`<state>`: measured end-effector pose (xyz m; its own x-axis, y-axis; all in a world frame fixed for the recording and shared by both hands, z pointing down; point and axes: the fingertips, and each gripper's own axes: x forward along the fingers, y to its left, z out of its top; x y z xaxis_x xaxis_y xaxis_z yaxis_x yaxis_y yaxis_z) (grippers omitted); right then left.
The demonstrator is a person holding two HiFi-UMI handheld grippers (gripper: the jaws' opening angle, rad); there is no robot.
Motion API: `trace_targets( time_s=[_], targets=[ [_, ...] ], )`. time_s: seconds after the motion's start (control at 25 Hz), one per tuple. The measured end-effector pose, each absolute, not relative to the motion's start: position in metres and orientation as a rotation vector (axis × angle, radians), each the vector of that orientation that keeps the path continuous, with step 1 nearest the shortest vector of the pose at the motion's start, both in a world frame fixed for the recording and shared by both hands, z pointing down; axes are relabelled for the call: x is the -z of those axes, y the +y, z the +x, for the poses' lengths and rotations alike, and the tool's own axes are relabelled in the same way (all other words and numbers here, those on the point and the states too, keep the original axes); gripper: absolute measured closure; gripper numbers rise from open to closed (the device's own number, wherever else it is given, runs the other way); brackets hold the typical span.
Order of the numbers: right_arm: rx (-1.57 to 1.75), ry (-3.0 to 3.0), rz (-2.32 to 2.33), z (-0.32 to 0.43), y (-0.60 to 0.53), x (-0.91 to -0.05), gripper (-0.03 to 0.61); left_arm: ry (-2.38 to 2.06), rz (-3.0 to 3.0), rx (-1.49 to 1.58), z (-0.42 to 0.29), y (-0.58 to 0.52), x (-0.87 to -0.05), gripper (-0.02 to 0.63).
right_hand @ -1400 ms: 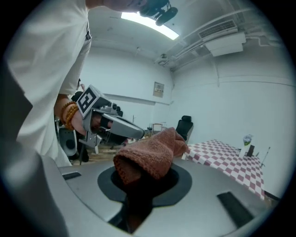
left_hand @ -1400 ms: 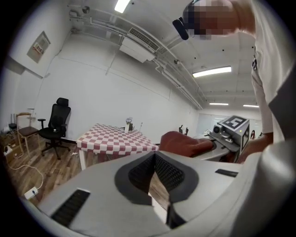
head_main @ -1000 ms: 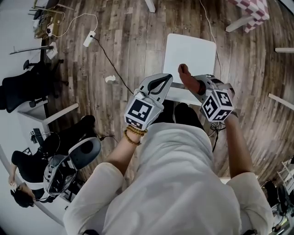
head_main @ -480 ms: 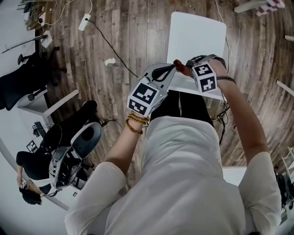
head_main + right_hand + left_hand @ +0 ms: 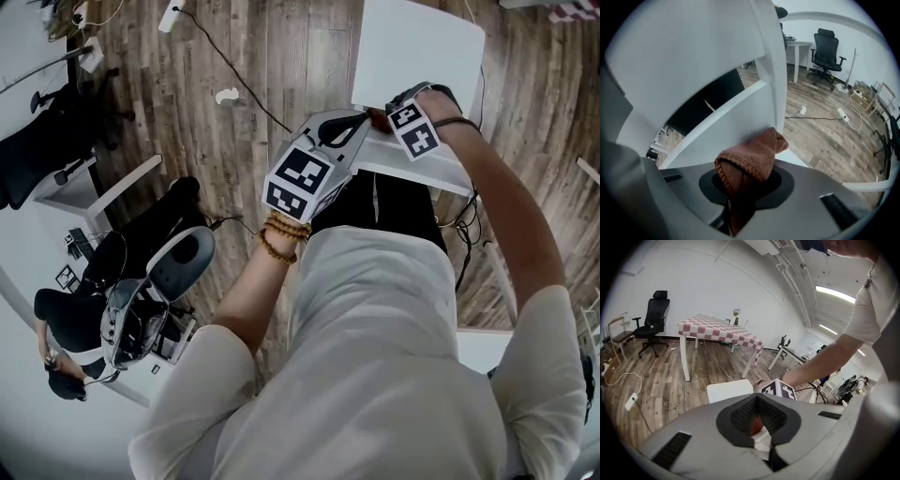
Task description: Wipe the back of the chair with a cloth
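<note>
The white chair [image 5: 422, 47] stands in front of me, its backrest top edge [image 5: 422, 173] nearest. My right gripper [image 5: 386, 114] is shut on a folded reddish-brown cloth [image 5: 378, 117] and holds it at that top edge. In the right gripper view the cloth [image 5: 750, 161] bulges out of the gripper [image 5: 740, 197] and presses against the white chair back [image 5: 736, 119]. My left gripper [image 5: 364, 120] sits just left of the cloth, shut with nothing held. In the left gripper view, its closed jaws [image 5: 761, 439] show a bit of red cloth [image 5: 757, 425] beyond them.
Black office chairs [image 5: 47, 155] and a white desk leg [image 5: 122, 202] stand at the left. A power strip with its cable [image 5: 171, 14] and a paper scrap [image 5: 226, 96] lie on the wood floor. A checkered table [image 5: 719, 331] stands beyond the chair. Another person [image 5: 61, 337] is at lower left.
Both grippers came down and forward to the chair back's top edge. The right one swung the cloth from pointing up to resting against the chair.
</note>
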<state>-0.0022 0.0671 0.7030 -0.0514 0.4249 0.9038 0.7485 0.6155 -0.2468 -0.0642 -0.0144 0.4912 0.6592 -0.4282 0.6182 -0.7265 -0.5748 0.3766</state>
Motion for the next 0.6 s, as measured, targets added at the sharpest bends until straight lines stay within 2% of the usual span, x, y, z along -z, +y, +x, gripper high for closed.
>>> trace_targets(
  time_s=[0.28,0.6],
  targets=[
    [0.477,-1.661,-1.089,-0.006,0.073,-0.710,0.485,-0.878,2.255,-0.642,-0.064,-0.013,-0.498,0.607],
    [0.604,-1.723,-1.138,-0.013,0.076,-0.657,0.485,-0.870,2.263,-0.655,-0.064,-0.007,-0.494,0.607]
  ],
)
